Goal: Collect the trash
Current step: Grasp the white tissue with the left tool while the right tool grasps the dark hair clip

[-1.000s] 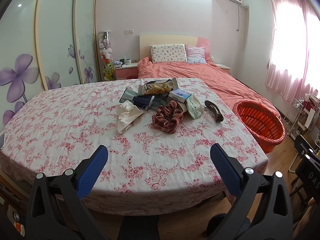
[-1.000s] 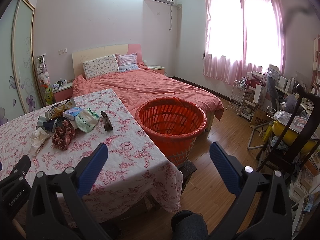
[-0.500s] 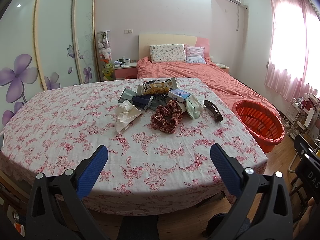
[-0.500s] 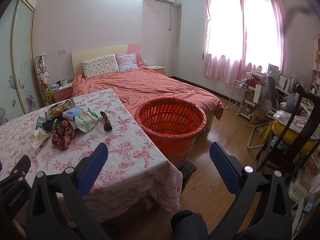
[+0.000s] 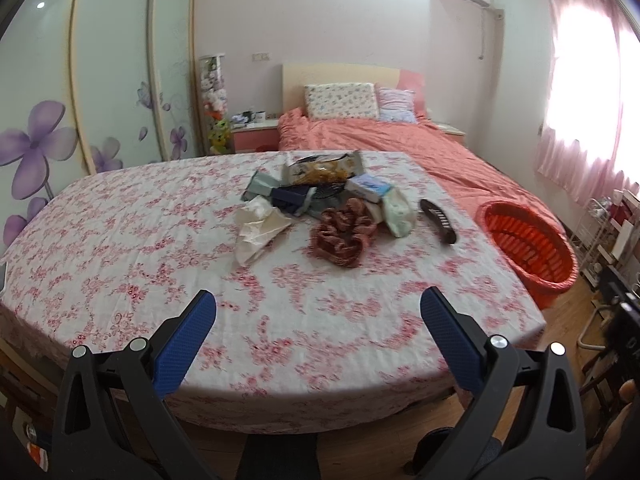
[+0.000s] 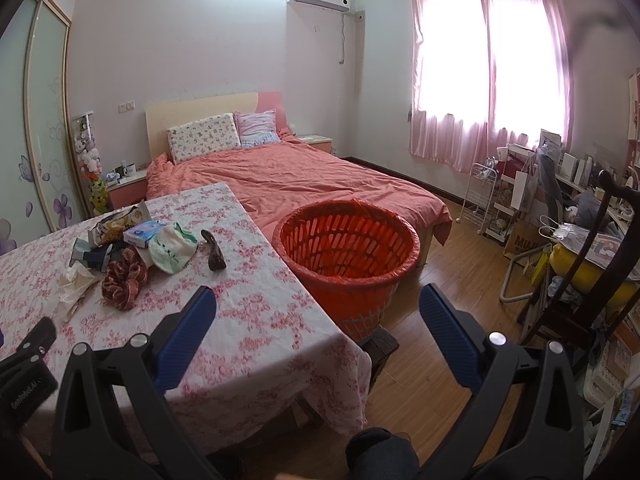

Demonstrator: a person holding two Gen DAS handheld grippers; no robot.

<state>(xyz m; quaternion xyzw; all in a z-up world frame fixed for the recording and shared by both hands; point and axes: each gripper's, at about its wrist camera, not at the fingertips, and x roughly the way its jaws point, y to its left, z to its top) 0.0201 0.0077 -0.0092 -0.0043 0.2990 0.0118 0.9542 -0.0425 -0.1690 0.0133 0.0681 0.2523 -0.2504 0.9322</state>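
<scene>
A heap of litter lies mid-table on the floral cloth (image 5: 132, 248): a crumpled white tissue (image 5: 260, 228), a yellow snack bag (image 5: 320, 166), a small blue-white box (image 5: 368, 188), a white-green bag (image 5: 398, 210), a brownish scrunchie (image 5: 340, 236) and a dark hair clip (image 5: 438, 220). An orange basket (image 6: 348, 256) stands on the floor off the table's right edge. My left gripper (image 5: 318, 316) hovers open above the near part of the table, short of the heap. My right gripper (image 6: 318, 308) is open over the table corner, empty, facing the basket.
A bed (image 6: 304, 180) with a salmon cover lies beyond the table. Wardrobe doors (image 5: 100, 80) with purple flowers line the left wall. A white rack (image 6: 484, 196), a cluttered desk and a dark chair (image 6: 592, 264) crowd the right side. Wooden floor (image 6: 452, 280) shows between basket and chair.
The left gripper has drifted slightly forward toward the heap, and its view is slightly blurred. The right gripper has barely shifted. Both stay open and empty.
</scene>
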